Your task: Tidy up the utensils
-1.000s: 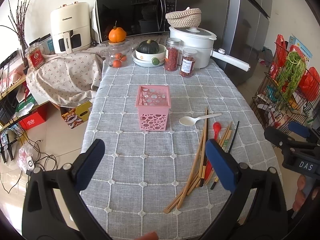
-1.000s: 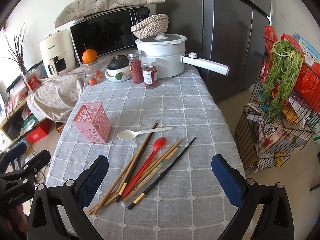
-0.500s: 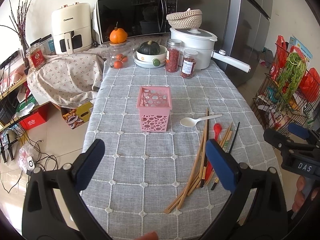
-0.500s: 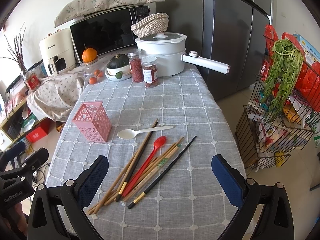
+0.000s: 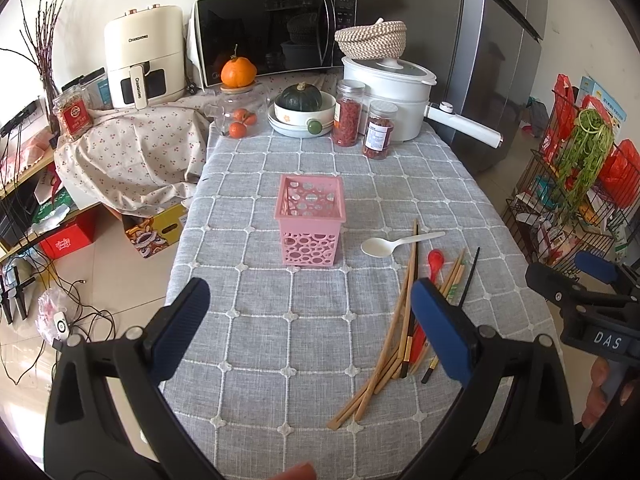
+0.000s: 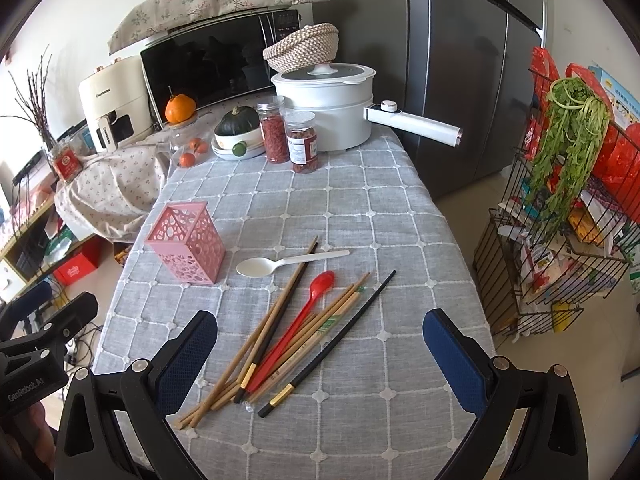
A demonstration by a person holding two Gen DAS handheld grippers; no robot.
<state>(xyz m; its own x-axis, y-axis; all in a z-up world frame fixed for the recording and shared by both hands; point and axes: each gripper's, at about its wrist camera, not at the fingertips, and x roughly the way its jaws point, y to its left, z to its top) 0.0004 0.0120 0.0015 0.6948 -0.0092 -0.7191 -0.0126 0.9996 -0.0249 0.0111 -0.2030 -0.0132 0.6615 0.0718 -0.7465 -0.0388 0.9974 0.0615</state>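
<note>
Utensils are all loose on the grey checked tablecloth (image 6: 360,208), so nothing is sorted yet. In the right wrist view the pile sits low in the middle of the frame: wooden chopsticks (image 6: 256,336), a red spoon (image 6: 310,304), a black chopstick (image 6: 340,340), with a white spoon (image 6: 276,264) just above them. The pink holder (image 6: 188,246) stands upright at left of centre, nothing seen inside it. Both tools are spread wide and nothing is held: the right gripper (image 6: 320,364) hangs over the near ends of the pile, the left gripper (image 5: 306,332) is aimed at the holder (image 5: 310,220). Looks like the very first pick. One piece probably needs to be singled out, pinched near its end, then dropped upright into the holder.
</note>
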